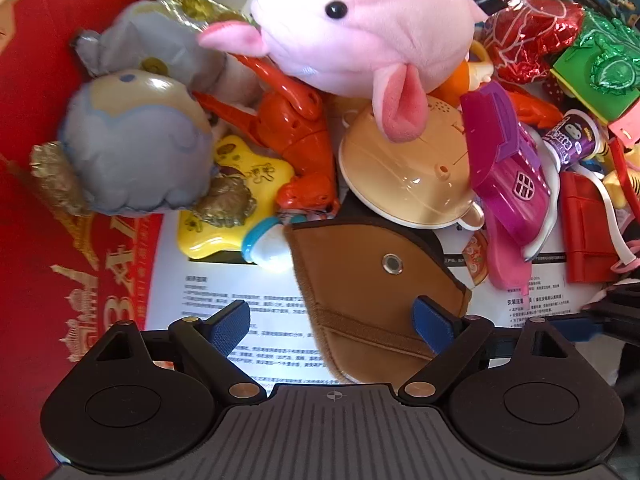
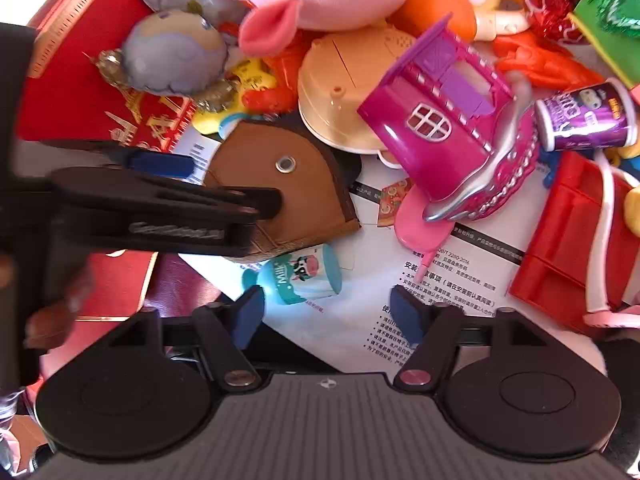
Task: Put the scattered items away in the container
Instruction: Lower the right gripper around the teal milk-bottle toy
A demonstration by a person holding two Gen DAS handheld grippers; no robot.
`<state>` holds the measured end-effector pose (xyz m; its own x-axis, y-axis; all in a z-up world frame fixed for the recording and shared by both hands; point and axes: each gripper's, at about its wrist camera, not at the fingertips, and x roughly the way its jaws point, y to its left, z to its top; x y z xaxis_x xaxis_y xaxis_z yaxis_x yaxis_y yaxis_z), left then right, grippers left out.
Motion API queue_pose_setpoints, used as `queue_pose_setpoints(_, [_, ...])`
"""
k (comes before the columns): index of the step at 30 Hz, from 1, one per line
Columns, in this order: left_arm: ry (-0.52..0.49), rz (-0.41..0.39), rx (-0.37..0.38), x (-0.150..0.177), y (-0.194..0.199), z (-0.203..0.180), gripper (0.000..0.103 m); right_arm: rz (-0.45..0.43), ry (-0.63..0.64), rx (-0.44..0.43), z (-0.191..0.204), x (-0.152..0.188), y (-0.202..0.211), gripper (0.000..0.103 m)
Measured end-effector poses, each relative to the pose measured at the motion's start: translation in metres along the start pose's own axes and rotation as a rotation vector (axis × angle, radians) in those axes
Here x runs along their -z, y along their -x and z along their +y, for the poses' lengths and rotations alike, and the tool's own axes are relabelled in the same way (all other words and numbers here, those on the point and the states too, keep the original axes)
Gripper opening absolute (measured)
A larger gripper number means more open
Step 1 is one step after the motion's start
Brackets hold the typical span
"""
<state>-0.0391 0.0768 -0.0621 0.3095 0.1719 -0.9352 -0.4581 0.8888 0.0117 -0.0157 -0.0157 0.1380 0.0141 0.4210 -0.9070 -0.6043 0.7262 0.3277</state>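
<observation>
My left gripper (image 1: 334, 320) is open over the red container (image 1: 32, 184). A brown fabric pouch (image 1: 368, 276) with a metal snap lies between its fingers, against the right blue pad; the left pad stands clear. The pouch also shows in the right wrist view (image 2: 296, 184), with the left gripper's body above its left side. My right gripper (image 2: 332, 312) is open, its pads either side of a small teal milk bottle toy (image 2: 300, 276) without touching it. Toys fill the container: pink plush pig (image 1: 360, 28), grey foil balloon (image 1: 132, 148), orange lobster (image 1: 300, 136).
A tan plastic dome (image 1: 404, 176), a magenta toy house (image 2: 440, 120), a purple cup (image 2: 588, 120), a red plastic piece (image 2: 568, 240) and red and green foil shapes (image 1: 532, 36) crowd the right. White printed sheets (image 1: 240, 312) lie underneath.
</observation>
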Motion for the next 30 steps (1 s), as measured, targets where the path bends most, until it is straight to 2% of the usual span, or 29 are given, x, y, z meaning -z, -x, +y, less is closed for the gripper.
queue_pose_setpoints(4, [-0.016, -0.024, -0.028, 0.006, 0.012, 0.0, 0.093, -0.015, -0.045, -0.036, -0.009, -0.001, -0.006, 0.062])
queue_pose_setpoints(9, [-0.068, -0.066, -0.029, 0.011, 0.027, -0.006, 0.086, -0.043, -0.055, -0.016, -0.017, -0.003, -0.003, 0.064])
queue_pose_setpoints(15, [-0.186, -0.091, 0.012, 0.019, 0.04, -0.026, 0.081, -0.08, -0.095, 0.021, -0.036, -0.004, 0.004, 0.065])
queue_pose_setpoints(19, [-0.242, -0.093, 0.058, 0.021, 0.04, -0.043, 0.078, -0.101, -0.138, 0.066, -0.056, -0.008, 0.013, 0.061])
queue_pose_setpoints(22, [-0.277, -0.087, 0.092, 0.021, 0.035, -0.056, 0.074, -0.115, -0.172, 0.046, -0.065, -0.008, 0.021, 0.061])
queue_pose_setpoints(24, [-0.285, -0.065, 0.124, 0.021, 0.029, -0.063, 0.066, -0.127, -0.17, 0.041, -0.066, -0.008, 0.025, 0.061])
queue_pose_setpoints(26, [-0.286, -0.038, 0.158, 0.02, 0.023, -0.069, 0.064, -0.133, -0.181, 0.035, -0.067, -0.007, 0.028, 0.061])
queue_pose_setpoints(30, [-0.314, -0.036, 0.145, 0.022, 0.016, -0.082, 0.062, -0.127, -0.208, 0.019, -0.068, -0.005, 0.03, 0.061])
